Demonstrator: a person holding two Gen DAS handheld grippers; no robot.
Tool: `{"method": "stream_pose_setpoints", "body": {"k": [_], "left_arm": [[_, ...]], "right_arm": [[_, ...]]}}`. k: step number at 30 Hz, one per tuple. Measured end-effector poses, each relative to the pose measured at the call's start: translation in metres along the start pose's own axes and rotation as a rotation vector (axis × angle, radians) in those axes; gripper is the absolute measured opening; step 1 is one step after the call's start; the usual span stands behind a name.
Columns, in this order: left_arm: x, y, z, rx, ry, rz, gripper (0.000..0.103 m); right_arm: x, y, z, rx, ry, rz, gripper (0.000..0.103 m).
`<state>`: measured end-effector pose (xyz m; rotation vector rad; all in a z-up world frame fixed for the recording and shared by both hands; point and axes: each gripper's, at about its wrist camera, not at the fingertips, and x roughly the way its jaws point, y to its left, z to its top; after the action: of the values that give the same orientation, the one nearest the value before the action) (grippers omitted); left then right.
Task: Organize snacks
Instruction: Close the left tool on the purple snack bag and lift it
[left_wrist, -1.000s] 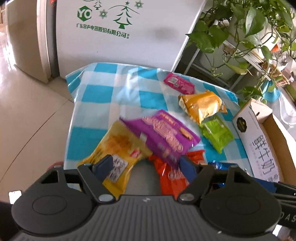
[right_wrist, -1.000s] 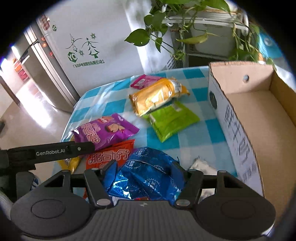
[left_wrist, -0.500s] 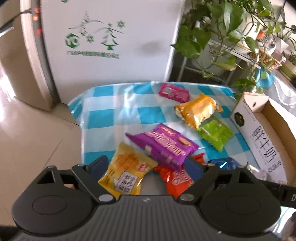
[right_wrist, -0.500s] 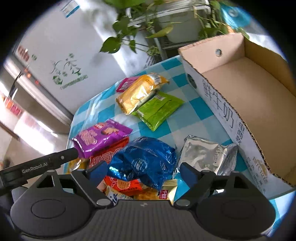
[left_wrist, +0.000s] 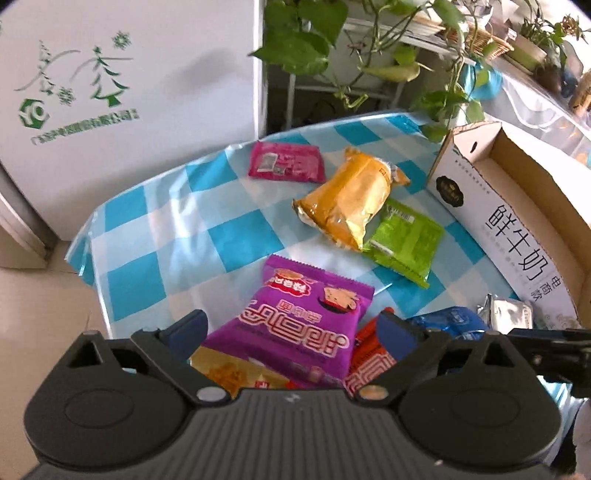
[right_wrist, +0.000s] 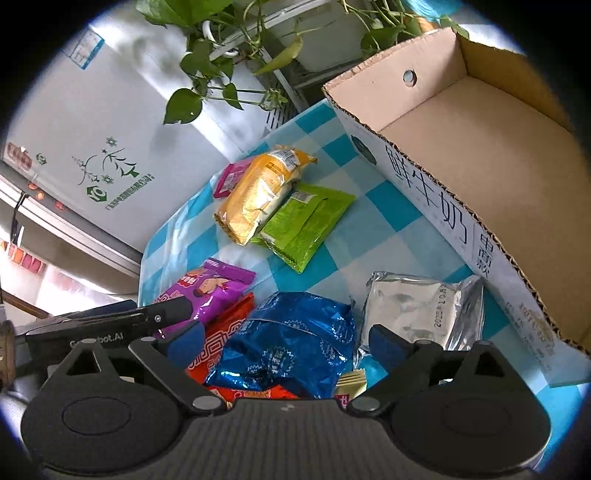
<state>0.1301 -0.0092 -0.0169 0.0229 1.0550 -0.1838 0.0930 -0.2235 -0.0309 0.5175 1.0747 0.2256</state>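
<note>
1. left wrist view: blue-and-white checked tablecloth (left_wrist: 221, 240) covers the table, with a white appliance and leafy plants behind. your left gripper (left_wrist: 291, 328) has just been opening; its jaws stand spread, pinching nothing. the purple snack bag (left_wrist: 299, 325) lies between and just beyond the fingertips, its long axis running away from you. orange, green and pink packets lie farther off, and the cardboard box (left_wrist: 517, 236) sits to the right.

2. right wrist view: same cloth, the box open and empty at right. your right gripper (right_wrist: 286, 339) has also just been opening; jaws spread, nothing pressed. the blue foil bag (right_wrist: 291, 347) lies between the fingertips, with the silver packet (right_wrist: 413, 306) just beside it toward the box. this hand looks nearer the box.
</note>
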Motion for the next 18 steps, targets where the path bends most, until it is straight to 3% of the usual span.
{"method": "stream_pose_setpoints", "body": {"k": [10, 18], "left_arm": [[0.036, -0.001, 0.0, 0.132, 0.099, -0.002, 0.101], [0.054, 0.007, 0.004, 0.079, 0.127, -0.02, 0.103]], "right_arm": [[0.009, 0.005, 0.004, -0.015, 0.019, -0.019, 0.099], [0.017, 0.016, 0.001, -0.094, 0.029, -0.055, 0.103]]}}
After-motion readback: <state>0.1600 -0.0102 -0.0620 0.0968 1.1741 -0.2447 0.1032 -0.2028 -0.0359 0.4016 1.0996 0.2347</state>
